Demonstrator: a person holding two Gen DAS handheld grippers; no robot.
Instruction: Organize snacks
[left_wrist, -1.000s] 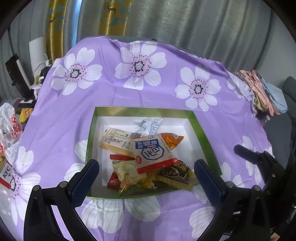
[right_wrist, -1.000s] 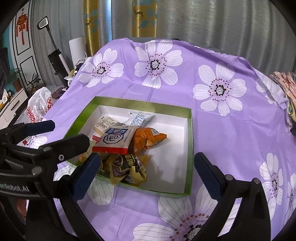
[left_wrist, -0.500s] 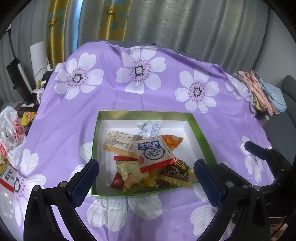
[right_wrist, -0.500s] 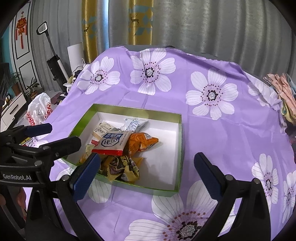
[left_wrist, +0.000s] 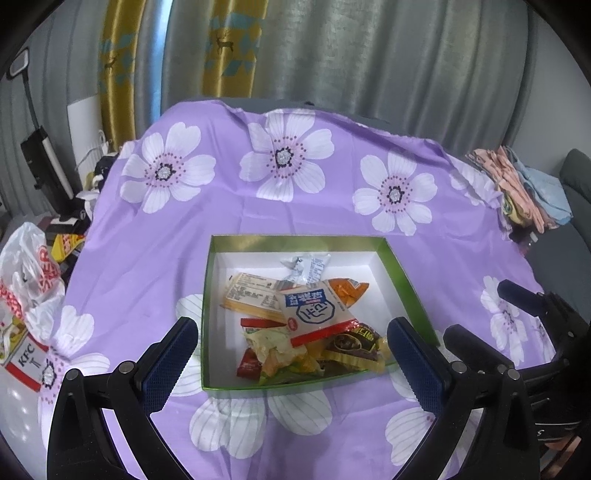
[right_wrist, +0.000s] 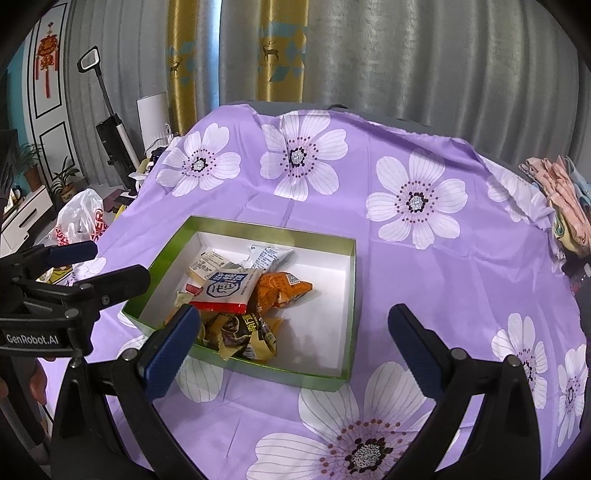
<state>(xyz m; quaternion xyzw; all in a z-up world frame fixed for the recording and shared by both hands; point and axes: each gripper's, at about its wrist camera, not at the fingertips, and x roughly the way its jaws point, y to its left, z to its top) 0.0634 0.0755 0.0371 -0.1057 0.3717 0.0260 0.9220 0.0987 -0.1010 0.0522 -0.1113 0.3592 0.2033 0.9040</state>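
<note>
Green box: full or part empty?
Part empty. Snack packets pile in the green box's left half; bare white floor shows on its right.

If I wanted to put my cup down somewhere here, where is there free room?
The purple cloth is bare right of and behind the green box. Inside the box, the white floor by its right wall is free. The snack pile crowds its left half, and both grippers hover open at the near edge.

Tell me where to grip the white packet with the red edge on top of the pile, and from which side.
Grip the white packet by its red sealed edge, coming from above on the near side. It lies flat and slightly tilted atop the other snacks in the green box, so that thin edge overhangs free.
</note>
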